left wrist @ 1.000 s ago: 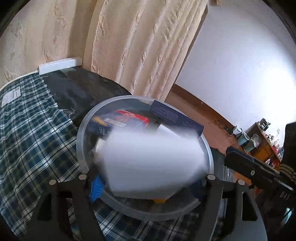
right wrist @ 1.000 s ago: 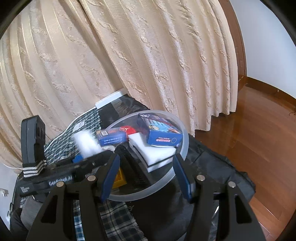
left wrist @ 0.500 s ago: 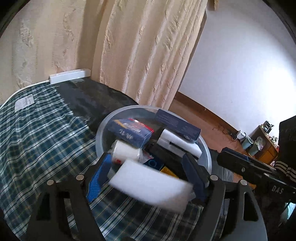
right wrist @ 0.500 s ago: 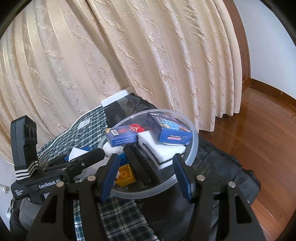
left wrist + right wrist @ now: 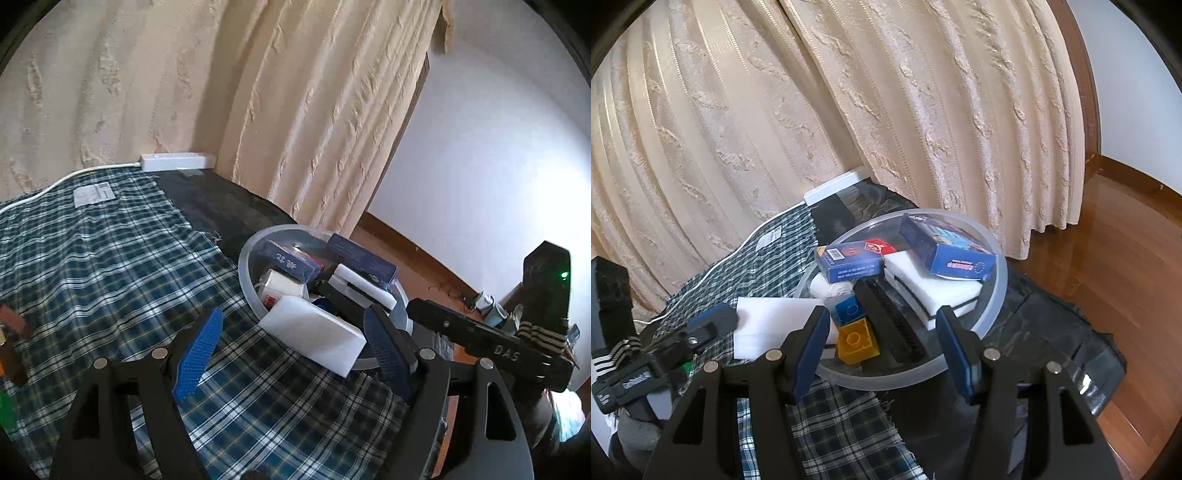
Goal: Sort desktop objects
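Now the left gripper [image 5: 295, 350] gapes empty beside the white foam block [image 5: 314, 334]; the right gripper [image 5: 882, 343] stands half-open, empty.

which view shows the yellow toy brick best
The right wrist view: the yellow brick sits unobstructed in the bowl, stud and sides visible, under a blue brick. In the left wrist view it cannot be made out behind the white foam block.

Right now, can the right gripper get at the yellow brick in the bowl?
Probably yes. The right gripper is open, with the yellow brick just ahead between its fingers. The black comb beside it crowds one side.
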The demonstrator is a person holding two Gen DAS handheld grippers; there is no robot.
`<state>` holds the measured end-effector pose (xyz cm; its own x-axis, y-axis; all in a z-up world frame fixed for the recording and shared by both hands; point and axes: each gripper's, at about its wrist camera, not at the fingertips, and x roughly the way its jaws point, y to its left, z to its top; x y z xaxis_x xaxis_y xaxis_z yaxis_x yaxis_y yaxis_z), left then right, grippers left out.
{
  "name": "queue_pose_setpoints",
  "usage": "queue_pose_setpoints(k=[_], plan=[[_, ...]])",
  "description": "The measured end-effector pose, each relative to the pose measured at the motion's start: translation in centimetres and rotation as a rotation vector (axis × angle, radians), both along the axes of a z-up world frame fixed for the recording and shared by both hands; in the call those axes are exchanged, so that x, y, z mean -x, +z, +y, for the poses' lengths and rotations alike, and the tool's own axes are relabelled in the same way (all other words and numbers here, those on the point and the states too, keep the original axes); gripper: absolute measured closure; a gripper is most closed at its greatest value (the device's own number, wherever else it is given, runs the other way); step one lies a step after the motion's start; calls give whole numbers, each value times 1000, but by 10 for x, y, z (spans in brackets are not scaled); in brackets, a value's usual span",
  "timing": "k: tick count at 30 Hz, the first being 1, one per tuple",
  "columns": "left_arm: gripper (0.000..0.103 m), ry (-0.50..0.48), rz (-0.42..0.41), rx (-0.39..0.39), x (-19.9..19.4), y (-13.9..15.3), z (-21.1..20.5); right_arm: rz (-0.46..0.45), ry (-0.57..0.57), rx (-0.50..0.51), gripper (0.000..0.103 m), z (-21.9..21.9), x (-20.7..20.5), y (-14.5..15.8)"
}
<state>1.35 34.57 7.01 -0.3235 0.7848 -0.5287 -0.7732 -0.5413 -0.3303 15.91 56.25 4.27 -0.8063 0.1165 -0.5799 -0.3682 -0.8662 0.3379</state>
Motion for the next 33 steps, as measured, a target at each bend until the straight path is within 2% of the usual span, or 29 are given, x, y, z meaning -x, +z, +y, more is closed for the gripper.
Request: queue_pose_setpoints(k=[3, 8, 14, 19, 26, 33], plan=[[21, 13, 2, -19, -1, 3, -5, 0, 1, 1, 39, -1, 0, 0], [21, 37, -14, 17, 4, -8, 4, 2, 11, -2, 39, -6, -1, 3], [21, -1, -8, 33, 2, -20, 27, 6, 14, -16, 39, -11, -2, 8], [21, 0, -10, 1, 3, -17, 29, 3, 12, -19, 39, -11, -1, 9], [21, 53, -11, -33, 6, -1, 6, 17, 47, -28, 39, -24, 5, 16], [17, 146, -17, -55, 12, 12, -40, 41, 106, -55, 39, -47, 12, 26]])
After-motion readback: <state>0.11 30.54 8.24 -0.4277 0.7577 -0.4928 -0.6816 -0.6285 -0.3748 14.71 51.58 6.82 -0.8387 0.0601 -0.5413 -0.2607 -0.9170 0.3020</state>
